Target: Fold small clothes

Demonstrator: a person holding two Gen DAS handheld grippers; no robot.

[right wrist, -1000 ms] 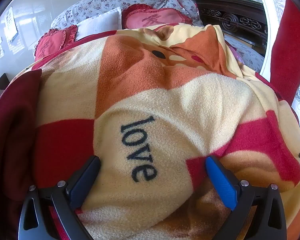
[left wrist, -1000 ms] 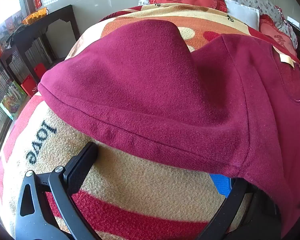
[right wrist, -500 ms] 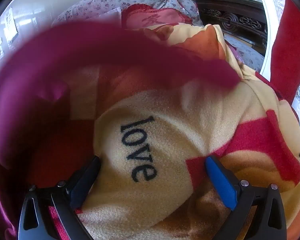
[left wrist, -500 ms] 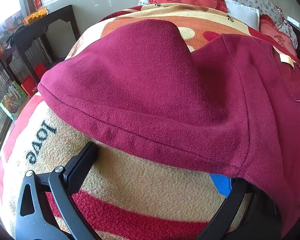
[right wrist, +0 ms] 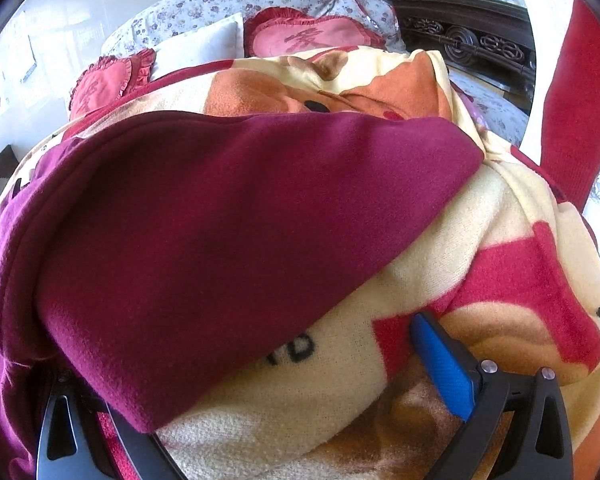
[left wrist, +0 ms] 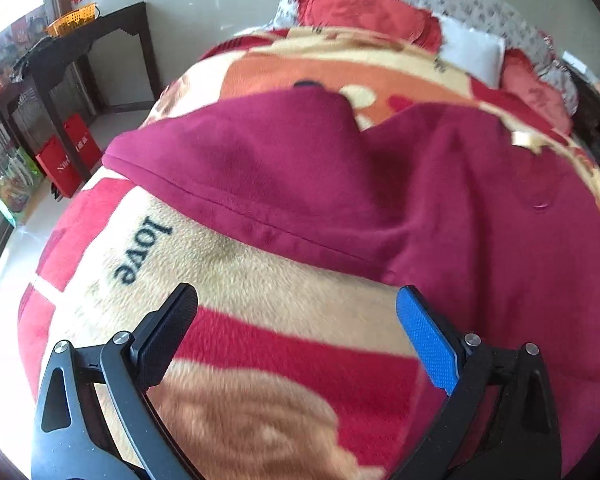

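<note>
A maroon sweater (left wrist: pixel 340 184) lies spread on a cream, red and orange "love" blanket (left wrist: pixel 260 280); a pale label (left wrist: pixel 524 140) shows at its neck. My left gripper (left wrist: pixel 296 300) is open just short of the sweater's hem, with only blanket between its fingers. In the right wrist view a folded-over part of the sweater (right wrist: pixel 220 220) drapes across the blanket (right wrist: pixel 480 240) and covers the left finger of my right gripper (right wrist: pixel 306 320). That gripper's blue right finger (right wrist: pixel 440 360) rests bare on the blanket, and the jaws stand wide apart.
Red heart cushions (right wrist: pixel 312 38) and a white pillow (left wrist: pixel 472 50) sit at the bed's head. A dark side table with an orange basket (left wrist: pixel 74 20) and red bags (left wrist: pixel 68 152) stand left of the bed. Carved dark furniture (right wrist: pixel 480 44) and a red cloth strip (right wrist: pixel 576 100) are on the right.
A part of the sweater swept across the right wrist view and landed over the right gripper's left finger. The left gripper drew back, so the sweater's hem no longer covers its blue finger.
</note>
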